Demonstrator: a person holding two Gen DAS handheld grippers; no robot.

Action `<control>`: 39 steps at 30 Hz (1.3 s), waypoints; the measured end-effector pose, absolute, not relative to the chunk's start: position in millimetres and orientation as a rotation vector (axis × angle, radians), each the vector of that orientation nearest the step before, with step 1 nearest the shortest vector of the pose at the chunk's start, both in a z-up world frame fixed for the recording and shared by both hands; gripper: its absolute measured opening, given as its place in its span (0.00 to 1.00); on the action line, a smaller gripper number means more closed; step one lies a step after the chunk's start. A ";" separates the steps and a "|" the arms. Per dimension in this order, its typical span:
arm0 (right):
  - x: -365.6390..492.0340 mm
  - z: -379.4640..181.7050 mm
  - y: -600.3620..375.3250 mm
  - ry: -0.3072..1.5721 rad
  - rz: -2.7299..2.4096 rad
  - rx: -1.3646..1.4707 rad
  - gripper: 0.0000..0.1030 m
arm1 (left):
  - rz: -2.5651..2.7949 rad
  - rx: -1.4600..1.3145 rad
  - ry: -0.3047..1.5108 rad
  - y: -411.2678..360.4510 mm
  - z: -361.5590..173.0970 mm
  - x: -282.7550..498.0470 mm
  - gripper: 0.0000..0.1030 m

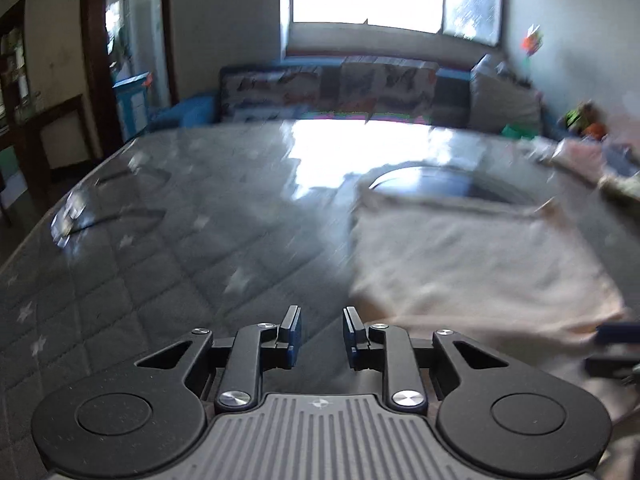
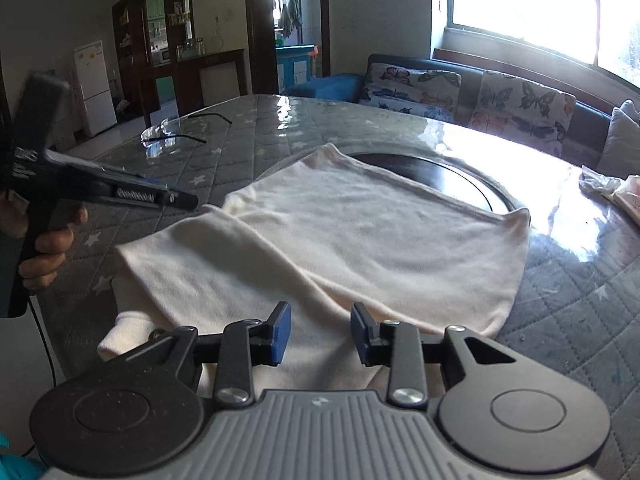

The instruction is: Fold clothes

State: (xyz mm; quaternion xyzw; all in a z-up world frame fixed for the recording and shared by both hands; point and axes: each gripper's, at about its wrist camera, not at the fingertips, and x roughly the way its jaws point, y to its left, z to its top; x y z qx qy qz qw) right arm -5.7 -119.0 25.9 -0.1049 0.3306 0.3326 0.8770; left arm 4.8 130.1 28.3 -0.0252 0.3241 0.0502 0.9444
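A cream-white garment [image 2: 320, 240] lies partly folded on the grey quilted table [image 2: 580, 300], with a sleeve end hanging near the front edge. It also shows blurred in the left wrist view [image 1: 472, 264]. My right gripper [image 2: 320, 336] is open and empty, low over the garment's near edge. My left gripper [image 1: 322, 336] is open and empty over bare table, just left of the garment. From the right wrist view the left gripper [image 2: 176, 199] sits at the left, held by a hand.
A dark round inset [image 2: 440, 184] lies in the table under the garment's far edge. Clear glasses [image 2: 164, 136] lie at the far left of the table. More clothes [image 2: 612, 188] lie at the right. A sofa with butterfly cushions [image 2: 480, 96] stands behind.
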 end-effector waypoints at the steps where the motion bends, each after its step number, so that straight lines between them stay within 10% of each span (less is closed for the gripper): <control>1: -4.8 25.7 -118.4 0.691 0.693 -0.217 0.32 | 0.078 -0.053 0.650 125.6 31.6 7.4 0.24; 39: -51.5 31.2 -141.8 0.649 0.756 -0.406 0.44 | -0.355 0.288 0.615 66.1 23.4 -113.9 0.63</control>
